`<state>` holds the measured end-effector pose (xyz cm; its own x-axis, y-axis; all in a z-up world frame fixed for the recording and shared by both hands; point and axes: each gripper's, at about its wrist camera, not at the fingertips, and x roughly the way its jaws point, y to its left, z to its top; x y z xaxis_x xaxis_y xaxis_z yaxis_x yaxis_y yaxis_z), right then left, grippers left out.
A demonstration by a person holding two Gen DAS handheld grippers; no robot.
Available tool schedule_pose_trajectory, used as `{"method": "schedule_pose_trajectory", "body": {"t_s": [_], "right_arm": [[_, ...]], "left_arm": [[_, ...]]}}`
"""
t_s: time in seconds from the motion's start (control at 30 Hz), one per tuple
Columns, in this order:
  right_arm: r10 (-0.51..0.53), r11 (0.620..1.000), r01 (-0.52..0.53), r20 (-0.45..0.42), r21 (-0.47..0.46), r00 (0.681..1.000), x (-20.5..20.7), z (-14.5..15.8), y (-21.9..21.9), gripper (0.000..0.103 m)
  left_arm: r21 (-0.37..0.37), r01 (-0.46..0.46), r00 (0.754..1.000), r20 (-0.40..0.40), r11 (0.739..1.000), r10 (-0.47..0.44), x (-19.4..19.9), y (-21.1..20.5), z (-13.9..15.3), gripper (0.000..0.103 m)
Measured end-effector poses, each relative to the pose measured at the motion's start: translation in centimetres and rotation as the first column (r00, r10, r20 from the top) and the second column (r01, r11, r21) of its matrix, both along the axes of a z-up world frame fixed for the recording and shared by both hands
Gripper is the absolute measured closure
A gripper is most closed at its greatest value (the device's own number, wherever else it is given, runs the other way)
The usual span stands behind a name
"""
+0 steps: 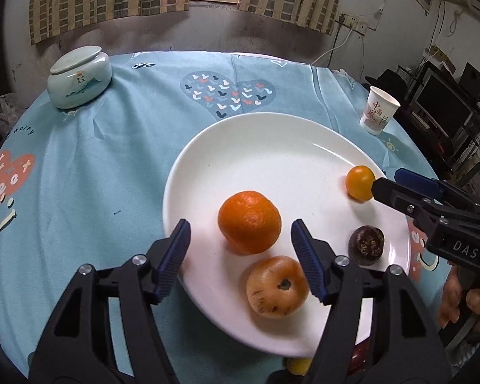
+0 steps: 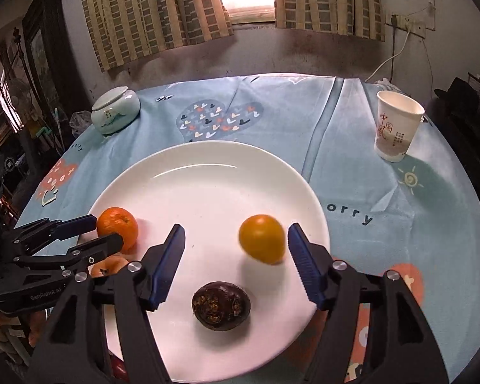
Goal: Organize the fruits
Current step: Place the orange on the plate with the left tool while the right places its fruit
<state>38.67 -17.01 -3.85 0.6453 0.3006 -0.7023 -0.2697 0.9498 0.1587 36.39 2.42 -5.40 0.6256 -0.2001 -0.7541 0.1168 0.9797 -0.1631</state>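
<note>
- The white plate (image 1: 256,147) rests on the blue patterned tablecloth (image 1: 112,160) and carries four fruits.
- In the left wrist view, the left gripper (image 1: 240,249) is spread wide and grasps nothing. The large orange (image 1: 249,221) sits on the plate between its two blue-padded fingers (image 1: 176,256), just past the tips, with a gap on both sides.
- A pale orange persimmon-like fruit (image 1: 276,288) lies at 5 o'clock from the large orange, close against the inner side of the right-hand finger; whether they touch cannot be told.
- A dark purple fruit (image 1: 366,245) lies near the plate's rim, at 3 o'clock from the large orange.
- The small yellow-orange fruit (image 1: 360,182) sits at 2 o'clock from the large orange, right at the tip of the right gripper (image 1: 385,182), which enters from 3 o'clock.
- In the right wrist view, the right gripper (image 2: 236,246) is released, its fingers wide apart. The small yellow-orange fruit (image 2: 261,238) is between the fingertips, nearer the right-hand one, and looks slightly blurred.
- The dark purple fruit (image 2: 220,305) lies on the plate (image 2: 208,166) lower between the same fingers, touching neither.
- A lidded ceramic jar (image 1: 79,76) stands at 10 o'clock of the plate, a paper cup (image 1: 379,110) at 2 o'clock.
</note>
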Motion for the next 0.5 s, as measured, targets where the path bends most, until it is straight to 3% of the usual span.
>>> {"method": "schedule_pose_trajectory", "body": {"t_s": [0.17,0.33,0.5], "right_arm": [[0.026,0.998,-0.027,0.015,0.059,1.0,-1.4,1.9,0.1,0.034],[0.02,0.998,-0.021,0.015,0.058,1.0,-3.7,3.4,0.5,0.033],[0.0,0.997,-0.002,0.03,0.075,1.0,-9.0,2.2,-0.8,0.033]], "left_arm": [[-0.022,-0.043,0.998,0.048,0.999,0.044,-1.1,1.1,1.9,0.02],[-0.017,-0.072,0.992,0.098,0.997,0.073,-4.1,2.6,4.0,0.013],[-0.026,-0.103,0.991,0.084,0.994,0.105,-9.3,5.2,2.8,0.012]]}}
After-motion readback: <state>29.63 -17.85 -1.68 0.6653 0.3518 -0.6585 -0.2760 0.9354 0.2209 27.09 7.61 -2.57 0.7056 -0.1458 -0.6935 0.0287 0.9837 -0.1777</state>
